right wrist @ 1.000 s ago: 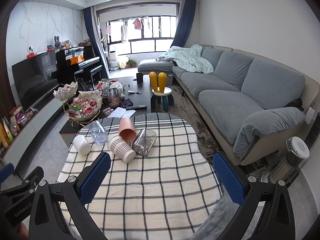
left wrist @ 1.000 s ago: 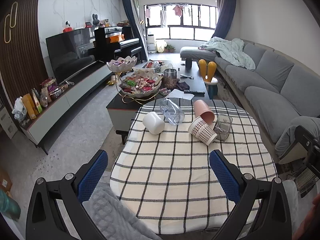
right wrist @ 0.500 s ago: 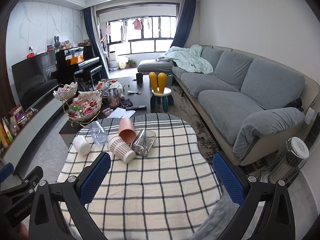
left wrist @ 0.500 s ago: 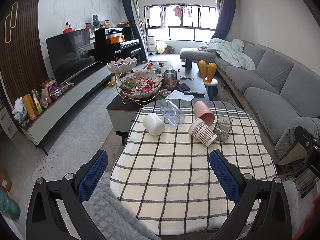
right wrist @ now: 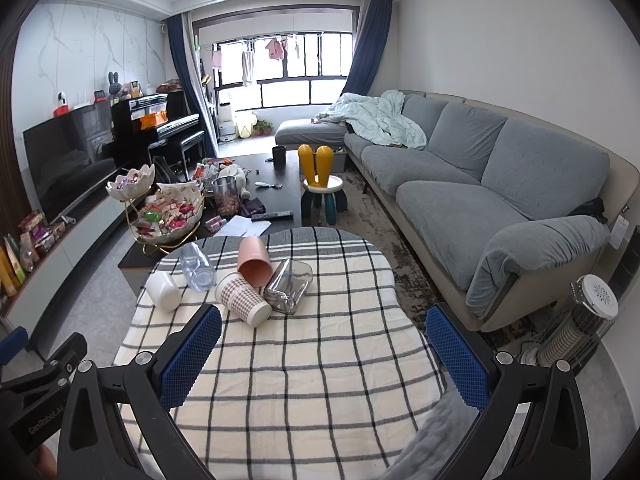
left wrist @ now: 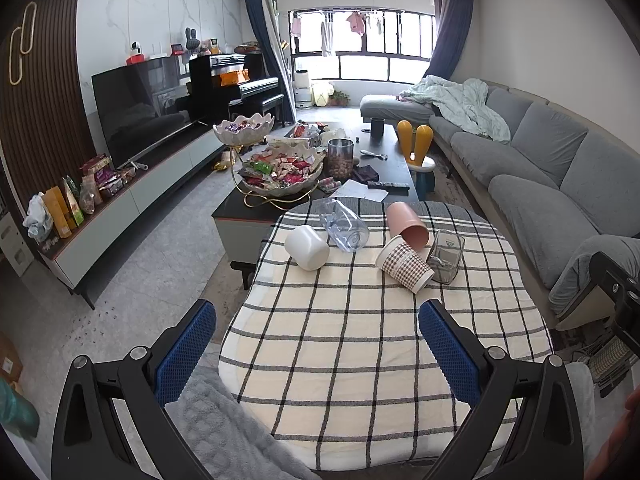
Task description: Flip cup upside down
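Observation:
Several cups lie on their sides at the far end of a checked tablecloth (left wrist: 360,340): a white cup (left wrist: 307,247), a clear blue-tinted glass (left wrist: 344,225), a pink cup (left wrist: 408,225), a checkered paper cup (left wrist: 405,266) and a clear square glass (left wrist: 446,256). They also show in the right wrist view: white cup (right wrist: 163,290), blue-tinted glass (right wrist: 197,266), pink cup (right wrist: 254,261), paper cup (right wrist: 243,299), square glass (right wrist: 288,286). My left gripper (left wrist: 316,330) is open and empty, well short of the cups. My right gripper (right wrist: 324,336) is open and empty over the cloth.
A dark coffee table (left wrist: 384,152) with a tiered snack bowl (left wrist: 280,168) stands beyond the table. A grey sofa (right wrist: 500,184) runs along the right. A TV cabinet (left wrist: 120,200) is at left. A heater (right wrist: 580,320) stands at right. A grey blanket (left wrist: 224,432) lies at the near edge.

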`<move>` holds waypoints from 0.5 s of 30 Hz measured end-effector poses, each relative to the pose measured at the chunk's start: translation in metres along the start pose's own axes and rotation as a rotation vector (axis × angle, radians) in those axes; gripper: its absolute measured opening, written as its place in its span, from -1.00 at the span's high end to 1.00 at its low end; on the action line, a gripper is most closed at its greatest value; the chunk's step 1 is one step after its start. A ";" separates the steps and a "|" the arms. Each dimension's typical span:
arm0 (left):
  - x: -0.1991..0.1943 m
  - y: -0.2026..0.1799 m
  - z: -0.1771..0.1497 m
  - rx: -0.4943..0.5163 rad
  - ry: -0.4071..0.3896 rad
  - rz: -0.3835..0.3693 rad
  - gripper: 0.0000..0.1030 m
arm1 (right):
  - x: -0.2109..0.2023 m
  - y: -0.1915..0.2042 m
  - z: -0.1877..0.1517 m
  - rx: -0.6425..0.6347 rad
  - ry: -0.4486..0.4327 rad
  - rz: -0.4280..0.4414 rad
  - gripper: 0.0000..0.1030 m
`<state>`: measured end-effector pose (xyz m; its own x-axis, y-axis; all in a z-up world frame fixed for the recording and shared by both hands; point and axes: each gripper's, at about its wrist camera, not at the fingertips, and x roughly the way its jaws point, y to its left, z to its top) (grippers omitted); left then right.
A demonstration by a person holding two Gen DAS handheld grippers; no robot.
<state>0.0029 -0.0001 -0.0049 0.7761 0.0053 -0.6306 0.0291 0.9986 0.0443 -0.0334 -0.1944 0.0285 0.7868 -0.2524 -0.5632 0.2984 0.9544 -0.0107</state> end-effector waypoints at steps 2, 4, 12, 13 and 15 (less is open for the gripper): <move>0.000 0.000 0.000 0.000 0.000 0.000 -1.00 | 0.000 0.000 0.000 -0.001 -0.001 0.000 -0.99; 0.001 -0.001 -0.001 0.001 -0.001 -0.001 -1.00 | 0.000 0.000 0.000 0.000 -0.002 0.001 -0.99; 0.001 -0.001 0.000 -0.002 0.004 0.000 -1.00 | 0.000 0.000 0.000 -0.001 0.000 0.000 -0.99; 0.001 -0.001 -0.001 -0.002 0.003 -0.001 -1.00 | 0.000 0.000 0.000 -0.001 -0.001 0.000 -0.99; 0.001 -0.001 -0.001 0.000 0.002 0.000 -1.00 | 0.000 0.000 0.000 -0.001 -0.001 0.000 -0.99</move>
<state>0.0030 -0.0010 -0.0059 0.7747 0.0049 -0.6323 0.0295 0.9986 0.0440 -0.0338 -0.1942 0.0282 0.7876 -0.2526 -0.5620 0.2979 0.9545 -0.0116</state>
